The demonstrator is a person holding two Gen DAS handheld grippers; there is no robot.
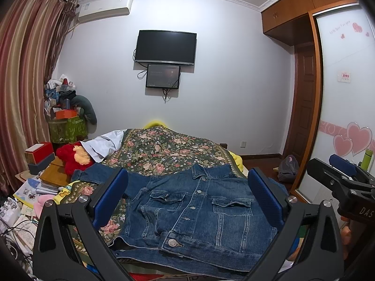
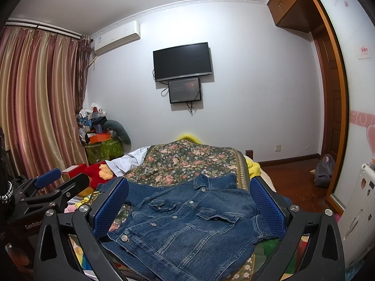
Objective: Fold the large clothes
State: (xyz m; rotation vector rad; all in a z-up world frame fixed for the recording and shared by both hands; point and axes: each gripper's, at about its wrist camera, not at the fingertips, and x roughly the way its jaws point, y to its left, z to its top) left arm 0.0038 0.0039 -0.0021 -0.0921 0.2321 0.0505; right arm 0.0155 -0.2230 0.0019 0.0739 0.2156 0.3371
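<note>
A blue denim jacket [image 1: 199,213] lies front side up and buttoned on the flowered bedspread [image 1: 164,147], collar toward the far wall, one sleeve stretched to the left. It also shows in the right wrist view [image 2: 192,220]. My left gripper [image 1: 187,194] is open, held above the jacket's near hem, holding nothing. My right gripper [image 2: 189,201] is open, also above the jacket and empty. The right gripper shows at the right edge of the left wrist view [image 1: 342,171]; the left gripper shows at the left edge of the right wrist view [image 2: 56,180].
A red plush toy [image 1: 72,157] and a white garment [image 1: 103,145] lie at the bed's left. Books and boxes [image 1: 39,175] are piled left of the bed. A wardrobe with a sliding door [image 1: 344,93] stands on the right; a backpack [image 1: 288,168] lies on the floor.
</note>
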